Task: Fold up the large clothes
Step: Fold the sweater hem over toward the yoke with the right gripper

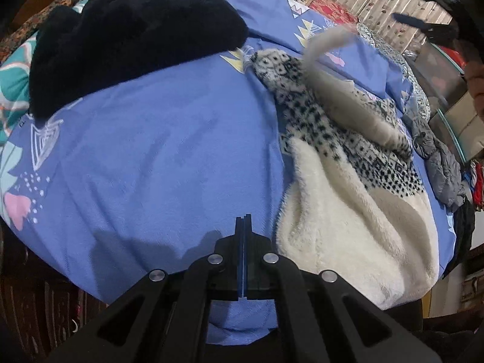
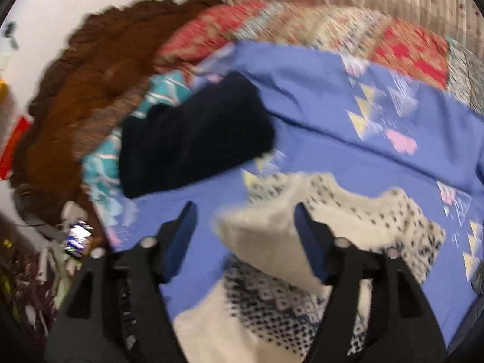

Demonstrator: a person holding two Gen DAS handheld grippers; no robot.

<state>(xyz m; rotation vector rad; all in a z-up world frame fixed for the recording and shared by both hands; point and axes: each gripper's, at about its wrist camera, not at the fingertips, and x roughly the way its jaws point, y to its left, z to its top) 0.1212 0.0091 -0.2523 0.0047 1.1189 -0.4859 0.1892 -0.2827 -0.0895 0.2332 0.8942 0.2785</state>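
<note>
Black linkage arms filled the foreground of the left wrist view, and the left tool [image 1: 243, 220] sat with its two fingers pressed flat together, nothing between them, poised over bare blue bedsheet [image 1: 151, 157]. At about 3 o'clock from that tool lay the cream fleece garment [image 1: 348, 211], rumpled, its fluffy lining turned up and its black-and-white patterned face [image 1: 305, 115] trailing away toward 1 o'clock. One pale sleeve [image 1: 329, 69] looked smeared with motion blur, apparently in mid-air.

On the right wrist view, the right tool [image 2: 245, 211] stood with its fingers wide apart, and a flap of the same garment [image 2: 263, 227] lay between and below them, not gripped as far as could be judged (the whole picture was blurred).

Trouble seemed likeliest with the loose sleeve: with neither tool holding cloth, it could land crooked or doubled under, and any fold made over it would lock in a lump. Thick fleece also tends to spring back, so a shallow pinch might slip off. A dark folded garment [image 1: 127, 45] sat at 11 o'clock, near enough that a broad sweep could drag it.

Only the left view showed the garment's full spread, the airborne sleeve and a grey piece of clothing [image 1: 441, 163] at the bed's right edge. Only the right view showed the brown blanket [image 2: 78, 96] at 10 o'clock and the clutter on the floor [image 2: 69, 236] beyond the bedside.
</note>
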